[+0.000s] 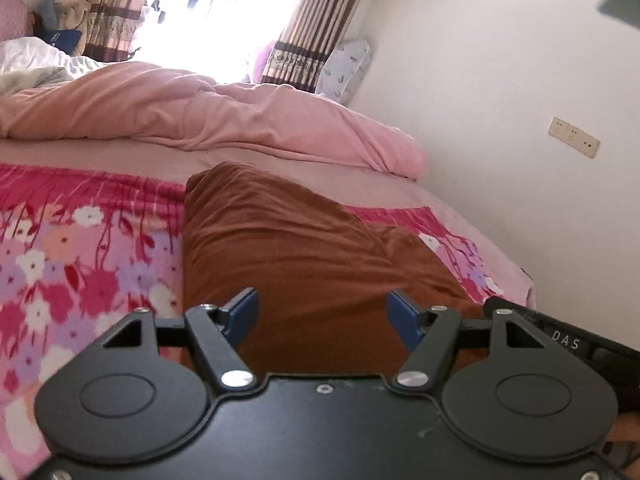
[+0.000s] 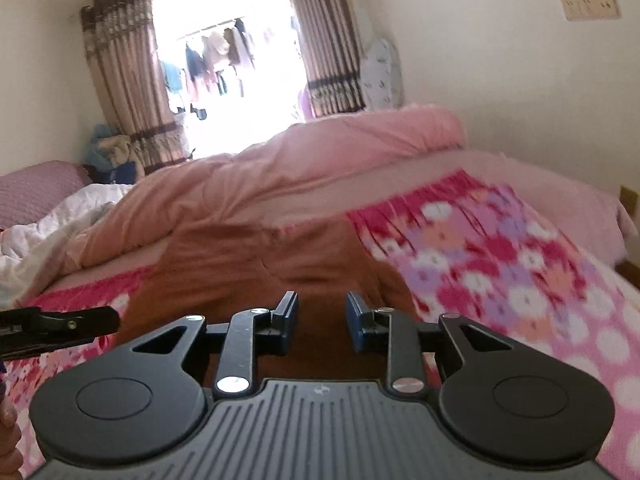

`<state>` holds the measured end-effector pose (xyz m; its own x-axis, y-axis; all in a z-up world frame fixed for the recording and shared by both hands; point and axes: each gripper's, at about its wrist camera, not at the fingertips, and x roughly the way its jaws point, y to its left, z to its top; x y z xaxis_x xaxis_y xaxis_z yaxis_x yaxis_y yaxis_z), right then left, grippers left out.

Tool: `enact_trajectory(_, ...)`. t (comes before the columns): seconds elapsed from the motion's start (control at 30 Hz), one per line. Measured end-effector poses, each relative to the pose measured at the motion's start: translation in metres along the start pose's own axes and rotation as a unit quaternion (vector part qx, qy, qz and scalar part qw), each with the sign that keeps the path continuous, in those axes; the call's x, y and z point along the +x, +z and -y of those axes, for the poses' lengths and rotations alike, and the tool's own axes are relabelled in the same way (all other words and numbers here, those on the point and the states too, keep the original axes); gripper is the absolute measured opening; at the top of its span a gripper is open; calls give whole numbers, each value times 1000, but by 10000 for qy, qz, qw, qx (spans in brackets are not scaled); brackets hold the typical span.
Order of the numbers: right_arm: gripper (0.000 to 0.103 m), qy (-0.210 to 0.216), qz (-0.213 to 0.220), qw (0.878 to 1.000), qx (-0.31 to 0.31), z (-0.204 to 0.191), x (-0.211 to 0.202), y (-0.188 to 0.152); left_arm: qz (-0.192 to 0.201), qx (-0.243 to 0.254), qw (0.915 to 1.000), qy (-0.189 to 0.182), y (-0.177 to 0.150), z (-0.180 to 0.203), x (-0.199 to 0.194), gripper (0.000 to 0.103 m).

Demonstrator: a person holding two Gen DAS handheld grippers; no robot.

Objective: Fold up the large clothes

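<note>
Left wrist view: the left claw (image 1: 323,314) hangs with its blue pads (image 1: 244,312) spread wide and nothing between them. Directly ahead of and beneath the pads lies the brown garment (image 1: 288,248), a wrinkled, folded mass whose straight edge runs forward on the claw's left. The garment rests on a floral blanket (image 1: 80,264) that shows on both sides of the claw. Beyond the garment, a pink quilt (image 1: 224,120) lies bunched across the bed (image 1: 460,216), and striped curtains (image 1: 316,20) frame a bright window farther ahead. To the claw's right, part of the other tool (image 1: 560,340) enters the view, and a wall socket (image 1: 574,137) sits on the white wall.

Right wrist view: the right claw (image 2: 322,322) also has its pads (image 2: 356,320) apart, though less widely, gripping nothing. The garment (image 2: 260,260) lies just ahead and below, extending forward toward the quilt (image 2: 320,160). The blanket (image 2: 500,260) spreads to the claw's right, blurred. The left tool's tip (image 2: 60,324) appears at the claw's left.
</note>
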<state>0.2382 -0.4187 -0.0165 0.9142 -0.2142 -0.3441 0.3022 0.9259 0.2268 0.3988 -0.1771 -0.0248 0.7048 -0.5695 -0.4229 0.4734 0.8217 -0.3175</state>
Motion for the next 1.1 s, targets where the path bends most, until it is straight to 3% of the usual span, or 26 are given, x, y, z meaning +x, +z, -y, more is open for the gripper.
enact_trajectory(0.2,34,-71,-359,9993,-125,-9,45,6,-496,-72,9986,184,0,-10,48,70)
enact_trajectory(0.33,23,-200,-682,9975,-20,-1,70,-8,-386,235,9983,355,-11,-6,57,71)
enact_trajectory(0.67,22,-309,-677,9970,-208,-1,79,-25,-301,266,9986,339,-23,-11,62,71)
enact_trajectory(0.87,26,-136,-516,9985,-115,-3,51,-9,-144,-36,9995,281,-11,-10,24,70)
enact_trajectory(0.97,31,15,-232,9996,-127,-8,14,-1,-41,-36,9998,180,-19,-7,-4,72)
enact_trajectory(1.1,31,169,-164,9993,-284,-12,-17,-9,-56,92,9998,165,-40,-3,-29,72)
